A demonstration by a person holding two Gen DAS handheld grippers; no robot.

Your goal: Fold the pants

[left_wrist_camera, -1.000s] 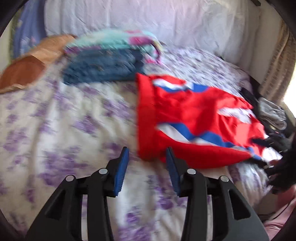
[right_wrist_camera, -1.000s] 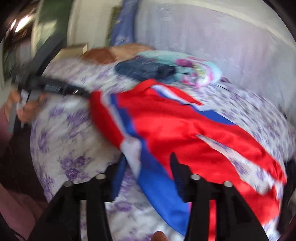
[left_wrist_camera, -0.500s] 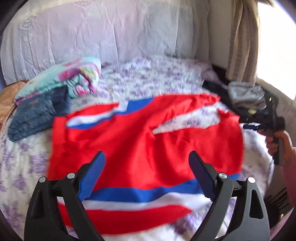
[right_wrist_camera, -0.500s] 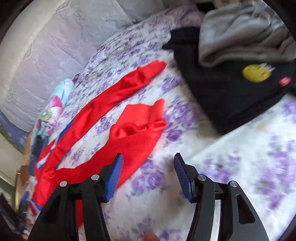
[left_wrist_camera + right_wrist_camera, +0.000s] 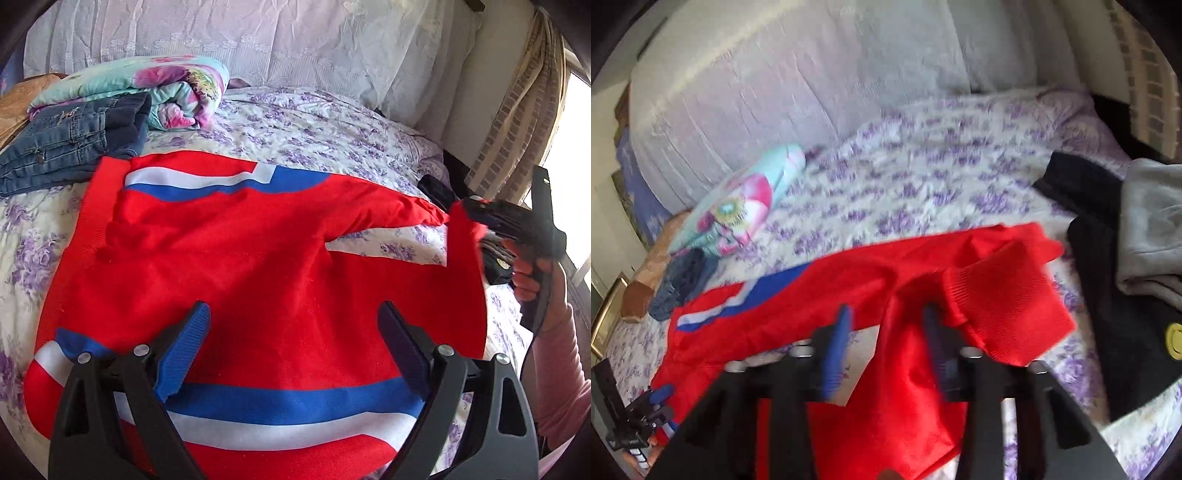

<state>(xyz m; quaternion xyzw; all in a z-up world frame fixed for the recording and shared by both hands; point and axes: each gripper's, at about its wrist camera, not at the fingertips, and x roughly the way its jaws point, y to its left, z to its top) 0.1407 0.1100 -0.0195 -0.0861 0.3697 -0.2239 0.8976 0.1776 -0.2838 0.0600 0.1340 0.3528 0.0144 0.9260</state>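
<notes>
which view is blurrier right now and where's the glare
Right wrist view: motion-smeared, the right tool and red pants soft-edged. Left wrist view: sharp on the left tool, but the window at right is blown out white.

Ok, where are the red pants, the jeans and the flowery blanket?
red pants (image 5: 240,258): left wrist view, middle of the seat.
jeans (image 5: 66,147): left wrist view, top of the folded pile.
flowery blanket (image 5: 738,210): right wrist view, folded end.

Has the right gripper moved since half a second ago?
Yes. The right gripper has gone from beside the grey clothes onto the cuff of the red pants; its fingers have just been closing, with red cloth between them.
</notes>
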